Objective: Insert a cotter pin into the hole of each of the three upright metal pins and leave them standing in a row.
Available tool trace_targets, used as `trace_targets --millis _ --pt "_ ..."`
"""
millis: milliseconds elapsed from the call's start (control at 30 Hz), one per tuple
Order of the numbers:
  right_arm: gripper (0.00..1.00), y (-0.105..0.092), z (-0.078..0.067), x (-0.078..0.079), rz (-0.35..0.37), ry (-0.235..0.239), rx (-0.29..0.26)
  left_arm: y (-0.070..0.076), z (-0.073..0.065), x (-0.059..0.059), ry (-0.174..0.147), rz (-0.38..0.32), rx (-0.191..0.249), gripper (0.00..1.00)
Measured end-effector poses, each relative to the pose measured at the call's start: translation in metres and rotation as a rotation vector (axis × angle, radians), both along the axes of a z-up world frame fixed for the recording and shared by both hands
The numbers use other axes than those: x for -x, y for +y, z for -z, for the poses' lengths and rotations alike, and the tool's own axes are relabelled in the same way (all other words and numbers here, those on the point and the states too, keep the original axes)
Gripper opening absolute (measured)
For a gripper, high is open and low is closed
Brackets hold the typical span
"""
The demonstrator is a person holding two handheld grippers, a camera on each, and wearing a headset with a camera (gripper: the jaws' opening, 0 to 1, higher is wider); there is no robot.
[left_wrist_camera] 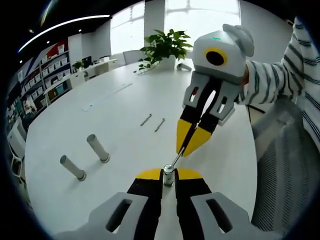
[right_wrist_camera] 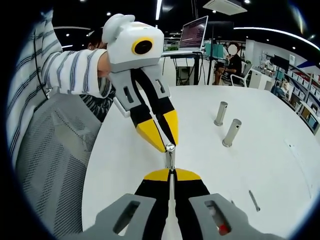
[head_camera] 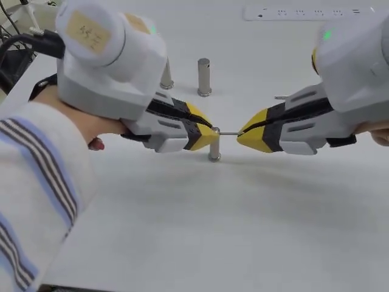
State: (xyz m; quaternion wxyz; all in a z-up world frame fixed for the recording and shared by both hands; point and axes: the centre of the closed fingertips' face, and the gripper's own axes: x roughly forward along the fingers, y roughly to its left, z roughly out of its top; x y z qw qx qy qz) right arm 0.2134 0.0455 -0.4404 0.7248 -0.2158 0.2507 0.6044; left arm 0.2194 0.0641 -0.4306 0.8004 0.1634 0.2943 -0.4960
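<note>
Steel pin [head_camera: 214, 149]: stiff, likely slippery; stands near, centre; grip its head.
Cotter pin [head_camera: 228, 132]: thin, light, bendable; tip at the hole.
Left gripper [head_camera: 211, 129]: clamped on Steel pin's head.
Right gripper [head_camera: 240, 133]: pinching Cotter pin.
Other pins [head_camera: 203, 76]: two upright, far.

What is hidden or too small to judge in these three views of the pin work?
- Head view: the hole of the near metal pin lies behind the left gripper, so it is unclear whether the cotter pin has entered.
- Head view: one far metal pin is half covered by that gripper's body.
- Left gripper view: the spare cotter pins are too small to show their shape.
</note>
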Motion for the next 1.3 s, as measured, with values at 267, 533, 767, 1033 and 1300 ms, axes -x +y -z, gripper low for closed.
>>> trace_targets --millis 267,533,767,1033,1300 --pt "0.0 0.005 0.004 -0.001 0.009 0.008 0.0 0.004 0.001 0.001 0.03 -0.039 0.008 0.05" --pt "0.0 0.018 0.01 -0.005 0.004 -0.01 -0.01 0.006 0.003 -0.001 0.046 -0.066 0.018 0.05" --pt "0.14 0.021 0.0 -0.008 0.003 -0.069 -0.06 0.004 0.003 -0.003 0.046 -0.072 0.019 0.05" --pt "0.04 0.012 -0.002 -0.004 -0.004 -0.063 -0.043 0.001 0.003 -0.002 0.047 -0.078 0.017 0.05" --pt "0.0 0.019 -0.005 -0.004 -0.02 -0.086 -0.057 0.001 0.003 -0.001 0.052 -0.083 0.019 0.05"
